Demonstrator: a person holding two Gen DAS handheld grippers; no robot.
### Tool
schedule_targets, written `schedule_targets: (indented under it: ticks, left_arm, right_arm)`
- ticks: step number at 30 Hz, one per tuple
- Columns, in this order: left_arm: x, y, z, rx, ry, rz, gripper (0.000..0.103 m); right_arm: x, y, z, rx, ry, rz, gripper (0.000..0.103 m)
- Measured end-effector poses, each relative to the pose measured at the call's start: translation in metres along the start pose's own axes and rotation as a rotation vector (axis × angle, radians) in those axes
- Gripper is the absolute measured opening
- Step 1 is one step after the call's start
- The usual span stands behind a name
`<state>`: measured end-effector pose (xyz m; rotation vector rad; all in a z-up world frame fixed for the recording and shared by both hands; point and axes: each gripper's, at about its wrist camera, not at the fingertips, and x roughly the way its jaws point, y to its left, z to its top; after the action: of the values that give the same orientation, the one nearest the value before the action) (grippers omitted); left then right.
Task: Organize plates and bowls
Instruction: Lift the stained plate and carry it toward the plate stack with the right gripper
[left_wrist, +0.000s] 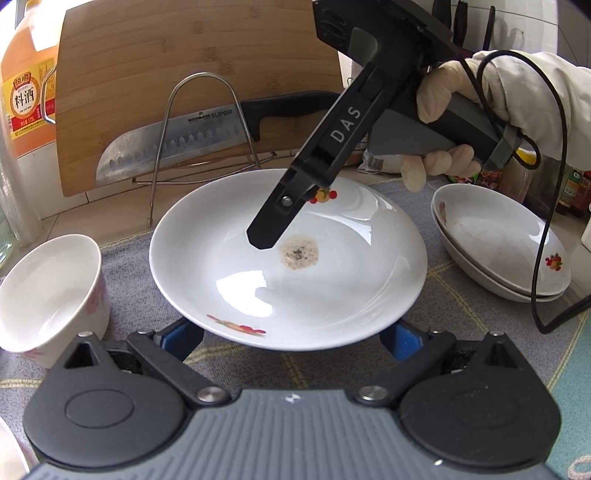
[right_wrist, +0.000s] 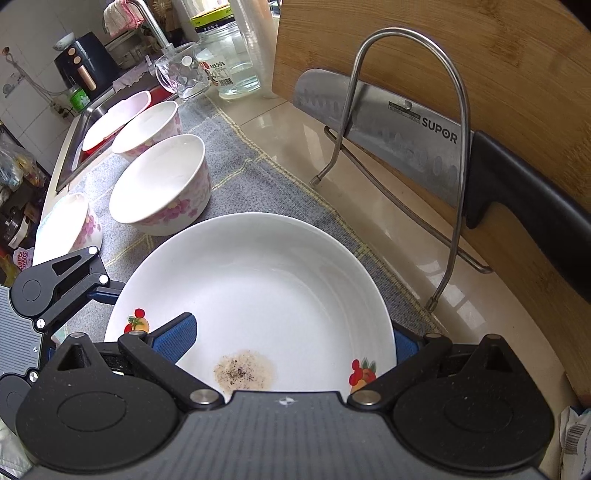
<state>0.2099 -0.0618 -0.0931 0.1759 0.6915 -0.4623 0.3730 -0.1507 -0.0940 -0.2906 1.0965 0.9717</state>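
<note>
**Sorting under way, with one soiled plate between both grippers**

Sitting on the grey mat, the white plate (left_wrist: 288, 266) with the peppery stain (left_wrist: 298, 252) is serving as the landmark for everything else. To its right, two shallow dishes (left_wrist: 502, 251) are already lying nested, so that part is looking done, as a judgement. To its left, three flowered bowls (right_wrist: 160, 184) are standing separately in a row running toward the sink (right_wrist: 79, 129), apparently waiting to be stacked; a pale dish in the sink may also be waiting.

The left gripper (left_wrist: 291, 341) is waiting at the plate's near rim with its blue pads spread wide on either side, gripping nothing. The right gripper (right_wrist: 295, 339) is reaching over the plate's far rim with one pad over the inside and the other outside; the jaws are standing apart, and whether a pad is touching the rim cannot be told.

Behind the plate, the wire rack (left_wrist: 201, 140), the knife (left_wrist: 177, 144) and the leaning cutting board (left_wrist: 199, 55) are crowding the far side, so lifting backward is looking risky. The right gripper's cable (left_wrist: 546, 206) is trailing across the nested dishes, and the nearest bowl is standing just beside the plate's left rim, so upward is seeming to be the freest way out
</note>
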Motion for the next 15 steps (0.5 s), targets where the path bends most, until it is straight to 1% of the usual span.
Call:
schedule_targets:
  ticks: [5,15]
  left_arm:
    - [-0.007,-0.006,0.003,0.023,-0.003,-0.006,0.100]
    - [-0.018,-0.026,0.010,0.075,-0.006,-0.042,0.100]
  right_arm:
    - [-0.012,0.006,-0.006,0.004,-0.015,-0.014,0.103]
    - [-0.038,0.015,-0.027,0.031,-0.054,-0.043,0.103]
